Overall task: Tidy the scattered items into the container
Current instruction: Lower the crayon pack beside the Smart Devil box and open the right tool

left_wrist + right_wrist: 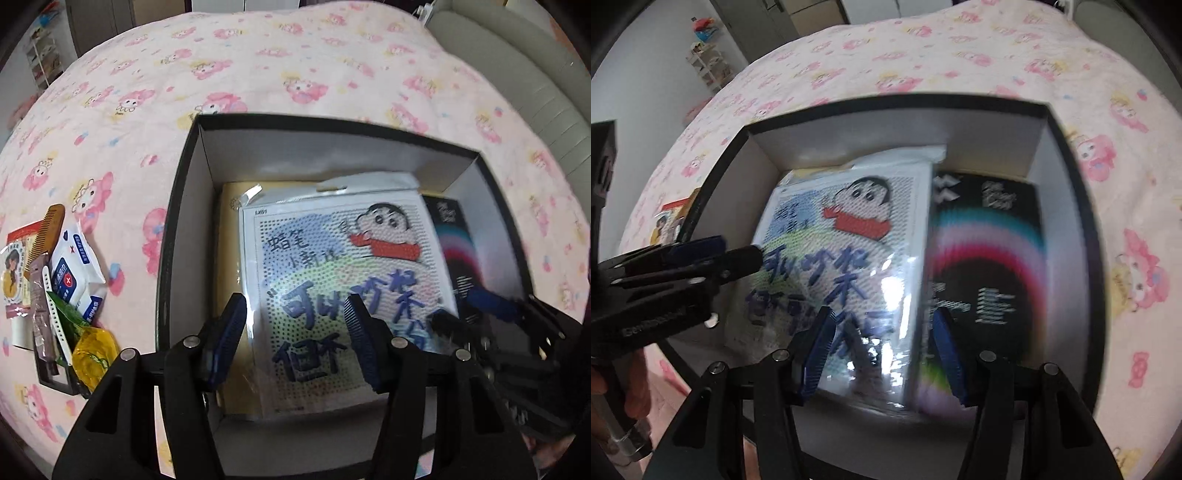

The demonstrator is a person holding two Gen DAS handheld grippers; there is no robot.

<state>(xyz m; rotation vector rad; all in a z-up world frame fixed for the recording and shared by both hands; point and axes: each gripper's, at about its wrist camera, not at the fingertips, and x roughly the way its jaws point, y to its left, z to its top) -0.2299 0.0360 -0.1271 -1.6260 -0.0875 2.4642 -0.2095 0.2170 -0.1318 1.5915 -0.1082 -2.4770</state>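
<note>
A black box with white inner walls point(192, 192) point(1038, 147) sits on the bed. Inside lie a cartoon bead-art pack in clear plastic point(332, 258) point(849, 240), a black booklet with a rainbow arc point(458, 243) point(990, 240) and a yellow sheet point(231, 236) under the pack. My left gripper point(295, 336) is open and empty above the pack. My right gripper point(882, 350) is open and empty above the seam between pack and booklet. Each gripper shows in the other's view, the right one point(480, 310) and the left one point(713, 254).
A pile of scattered items lies left of the box on the pink cartoon blanket point(295, 66): a wooden comb point(44, 236), a wet-wipe pack point(77, 273), a card with a girl's picture point(16, 273), a green-yellow packet point(88, 347). A grey headboard point(517, 74) stands at right.
</note>
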